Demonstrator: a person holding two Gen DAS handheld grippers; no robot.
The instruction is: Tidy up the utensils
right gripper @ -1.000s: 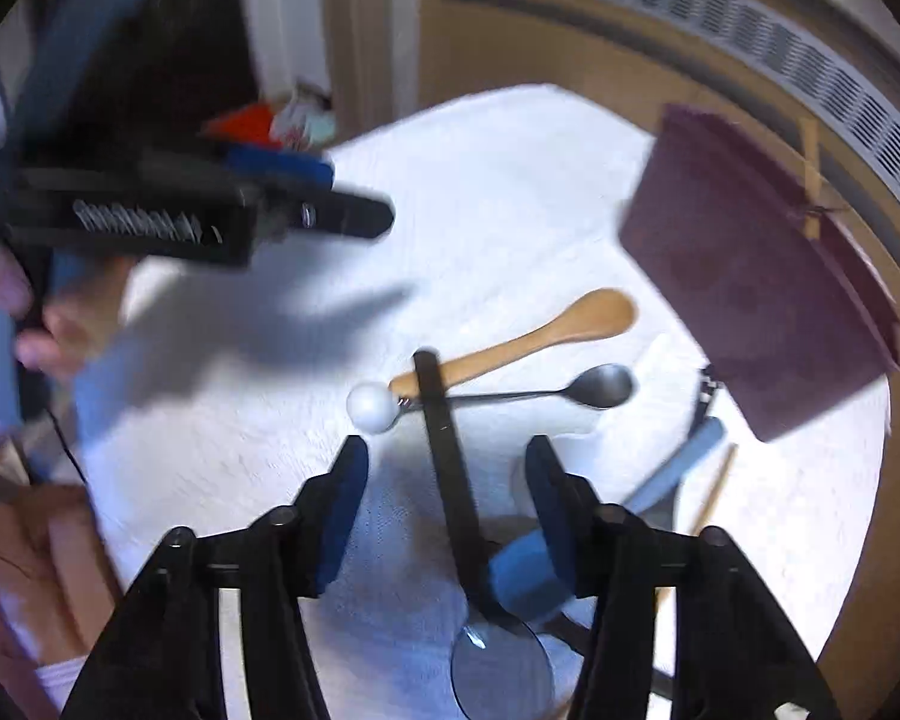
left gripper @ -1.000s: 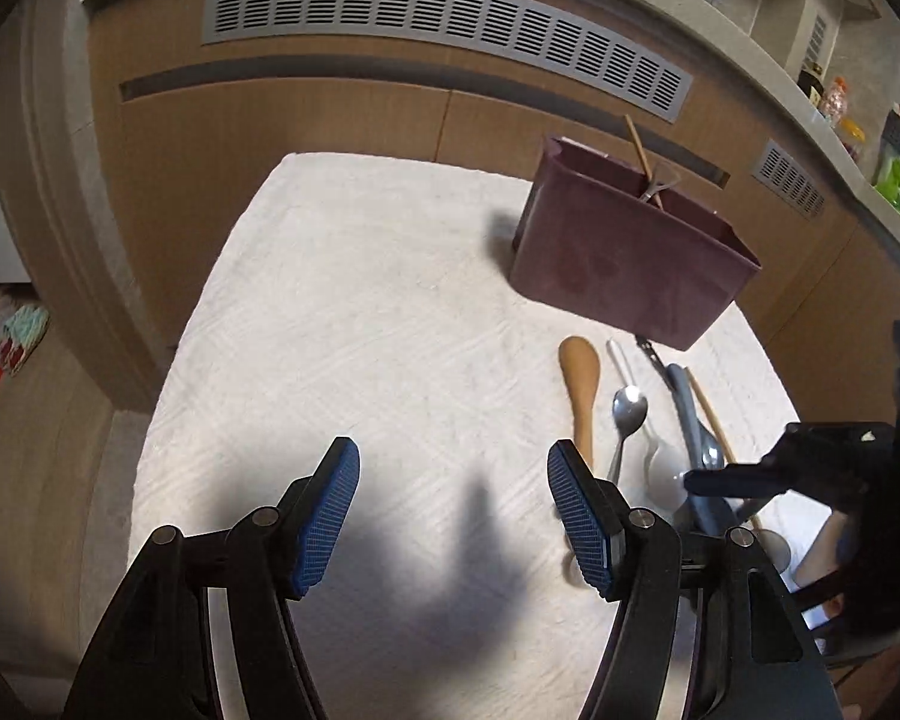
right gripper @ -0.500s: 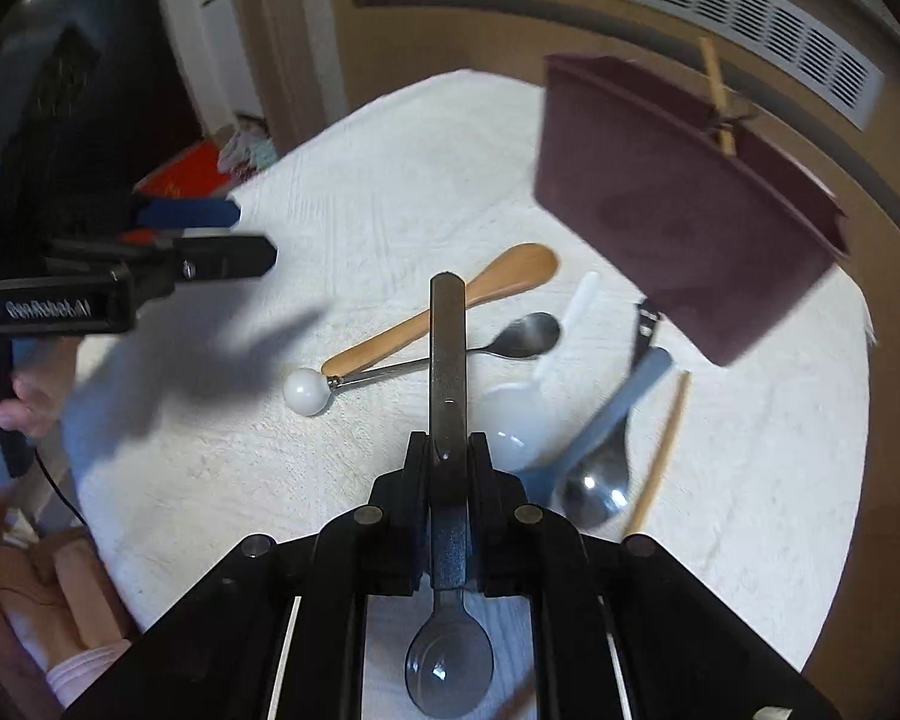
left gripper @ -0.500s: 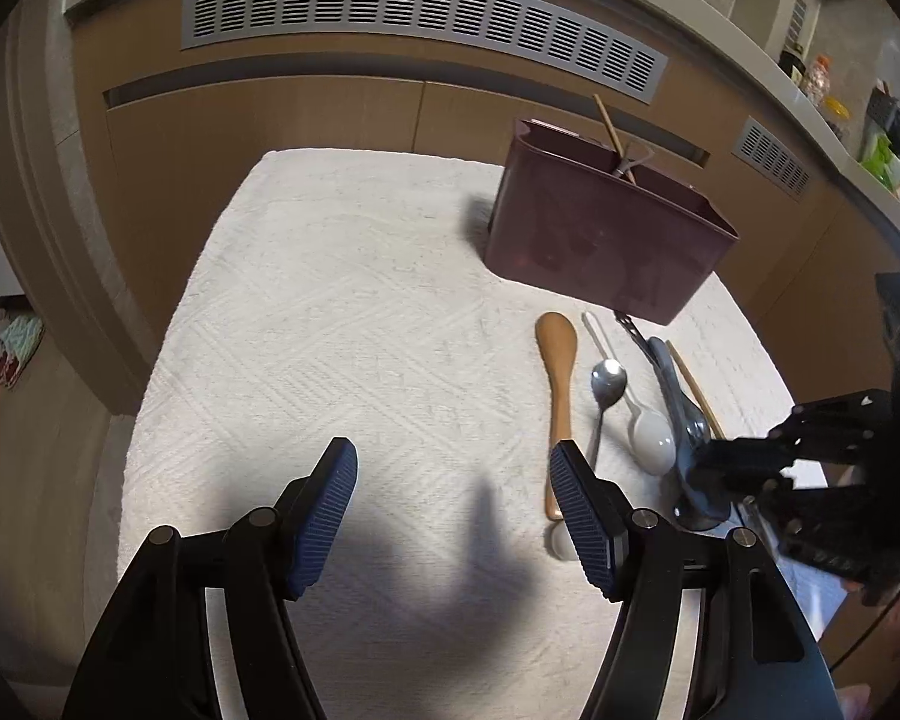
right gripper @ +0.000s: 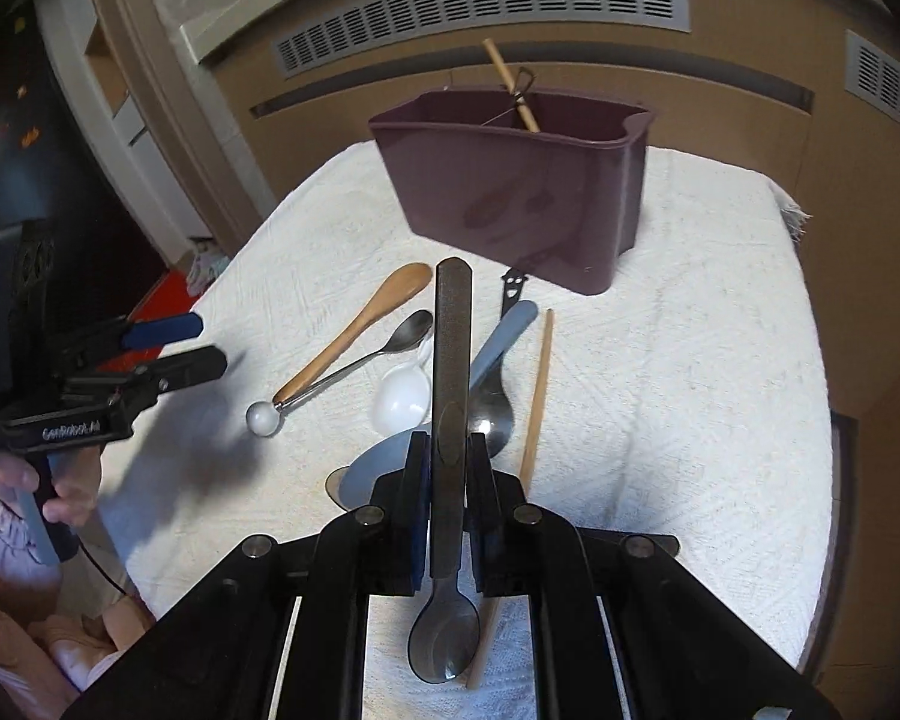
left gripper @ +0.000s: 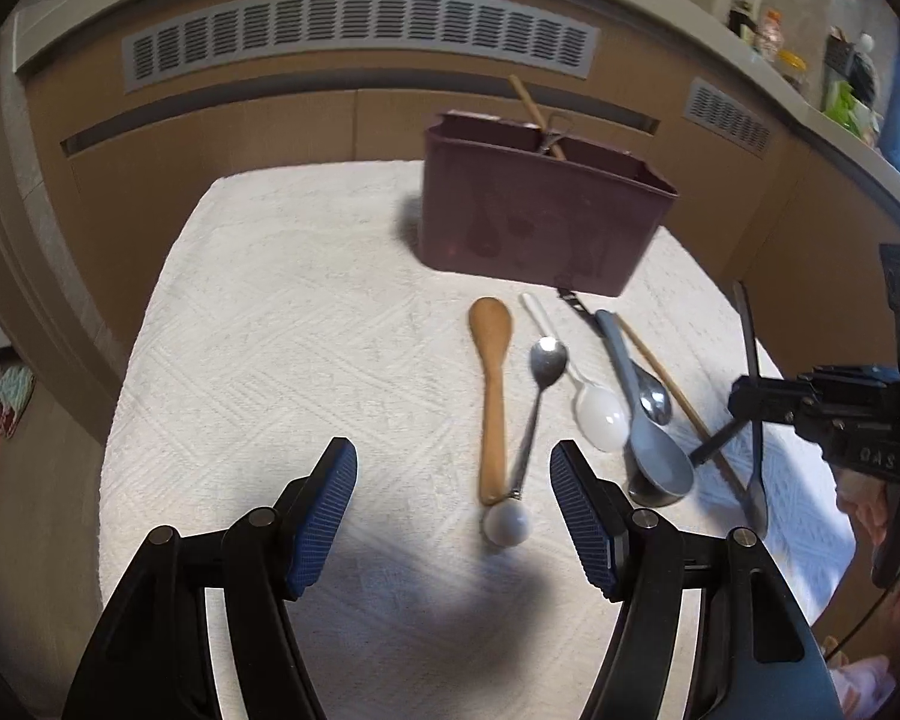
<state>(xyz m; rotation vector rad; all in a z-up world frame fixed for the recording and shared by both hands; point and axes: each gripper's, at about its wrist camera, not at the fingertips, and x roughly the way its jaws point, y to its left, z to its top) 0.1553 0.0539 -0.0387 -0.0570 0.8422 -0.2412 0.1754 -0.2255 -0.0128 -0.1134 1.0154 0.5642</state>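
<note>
My right gripper is shut on a dark grey spoon, held above the table with its handle pointing at the maroon utensil holder; the spoon also shows in the left wrist view. The holder has a wooden chopstick standing in it. On the white cloth lie a wooden spoon, a metal spoon with a white ball end, a white spoon, a blue-grey spoon and a chopstick. My left gripper is open and empty, just in front of the ball end.
The white cloth covers a small table with edges close on the left and right. Wooden cabinets with vent grilles stand behind the holder. A counter with bottles is at the far right.
My right gripper has closed on the dark grey spoon and lifted it off the cloth. My left gripper has stayed open and drifted slightly toward the utensils.
</note>
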